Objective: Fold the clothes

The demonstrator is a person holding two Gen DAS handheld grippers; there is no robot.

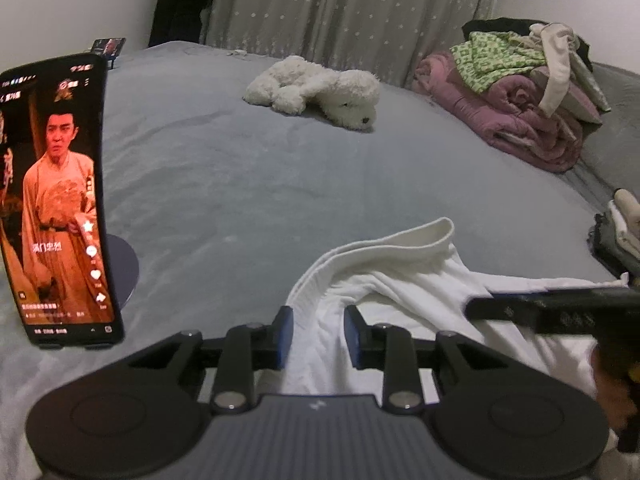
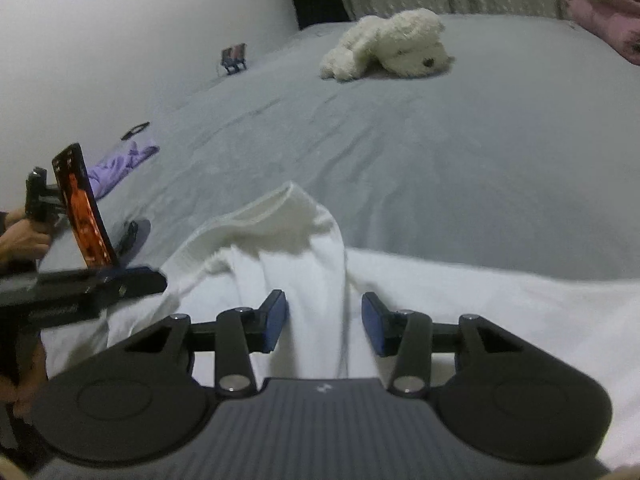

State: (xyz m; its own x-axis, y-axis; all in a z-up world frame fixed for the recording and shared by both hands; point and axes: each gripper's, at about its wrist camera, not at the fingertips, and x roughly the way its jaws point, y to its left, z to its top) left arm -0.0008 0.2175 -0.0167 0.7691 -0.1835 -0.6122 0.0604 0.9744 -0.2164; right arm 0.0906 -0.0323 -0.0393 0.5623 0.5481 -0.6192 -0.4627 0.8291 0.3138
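Observation:
A white garment (image 1: pixel 416 276) with a ribbed collar (image 1: pixel 408 240) lies on the grey bed (image 1: pixel 240 168), collar end pointing away from me. My left gripper (image 1: pixel 319 334) sits at the garment's left edge, and a fold of the white cloth fills the narrow gap between its blue pads. In the right wrist view the same garment (image 2: pixel 480 312) spreads to the right. My right gripper (image 2: pixel 325 326) stands open over it, a ridge of cloth running between the pads without touching the right one. The right gripper's fingers (image 1: pixel 520 312) reach in from the right in the left wrist view.
A lit phone on a round stand (image 1: pixel 60 208) stands at the near left. A white plush dog (image 1: pixel 320 90) lies mid-bed. A pink blanket topped with clothes (image 1: pixel 516 96) is heaped at the far right, a folded stack (image 1: pixel 620 232) sits at the right edge, and a purple garment (image 2: pixel 120 164) lies far left.

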